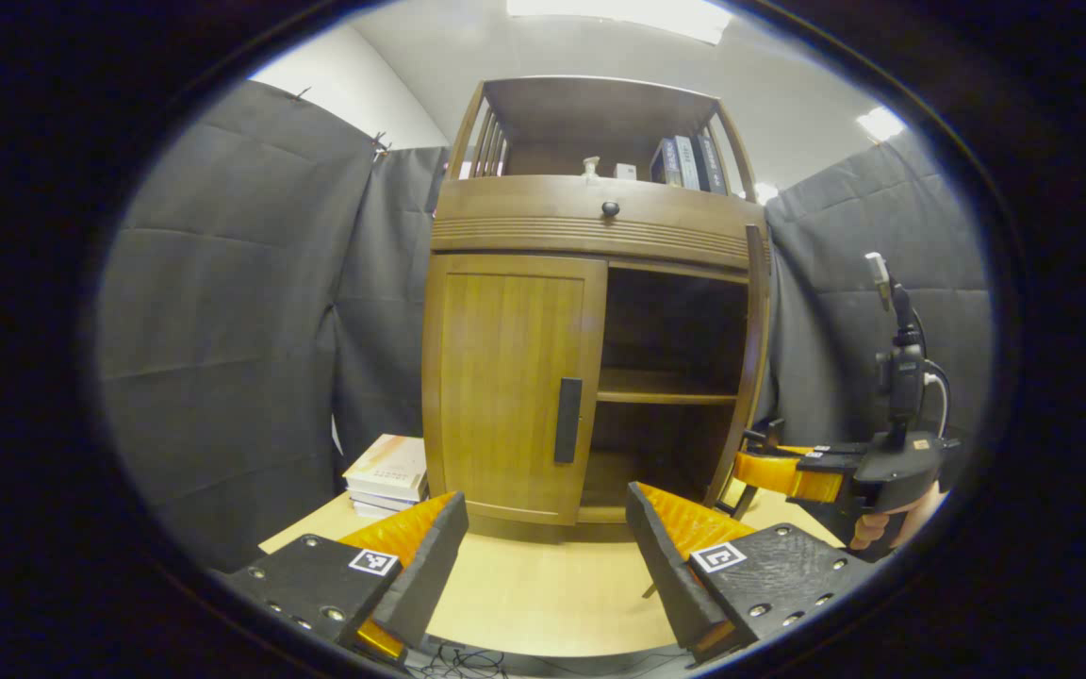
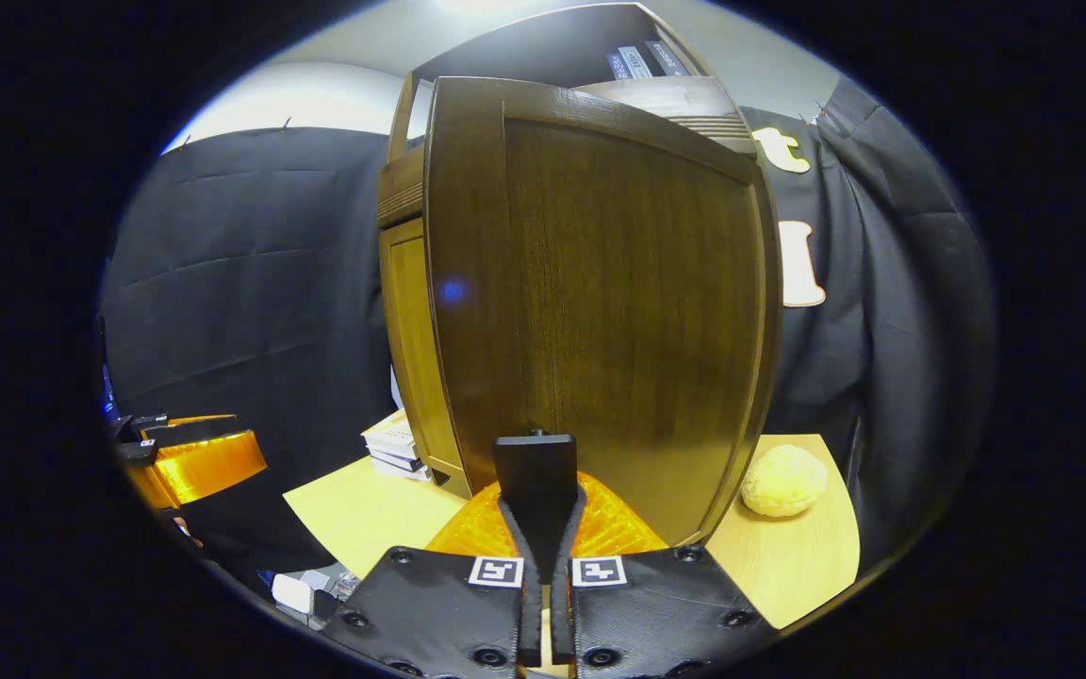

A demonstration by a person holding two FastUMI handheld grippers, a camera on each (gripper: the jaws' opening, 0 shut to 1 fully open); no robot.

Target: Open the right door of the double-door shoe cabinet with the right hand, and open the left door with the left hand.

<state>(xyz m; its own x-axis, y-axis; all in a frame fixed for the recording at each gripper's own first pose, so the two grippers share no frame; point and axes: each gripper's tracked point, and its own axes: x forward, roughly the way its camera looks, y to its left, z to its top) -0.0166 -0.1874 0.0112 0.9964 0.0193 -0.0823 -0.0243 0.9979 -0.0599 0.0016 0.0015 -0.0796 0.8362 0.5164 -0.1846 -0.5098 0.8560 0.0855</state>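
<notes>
Right gripper (image 2: 540, 528) jaws clamped on dark vertical handle (image 2: 534, 469) of swung-open brown wooden right door (image 2: 600, 292); left gripper (image 1: 543, 556) jaws apart, facing closed left door (image 1: 505, 377) of wooden cabinet (image 1: 600, 222) on light desk (image 1: 543, 594)

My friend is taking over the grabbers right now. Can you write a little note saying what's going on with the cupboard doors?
Right gripper: shut on the right door's handle; right door swung open, shelves showing inside.
Left gripper: open, holding nothing, hovering over the table in front of the cabinet.
Left door: closed; its handle untouched.
Done: right door open.
Left: grip the left handle with the left gripper and pull that door open.
</notes>
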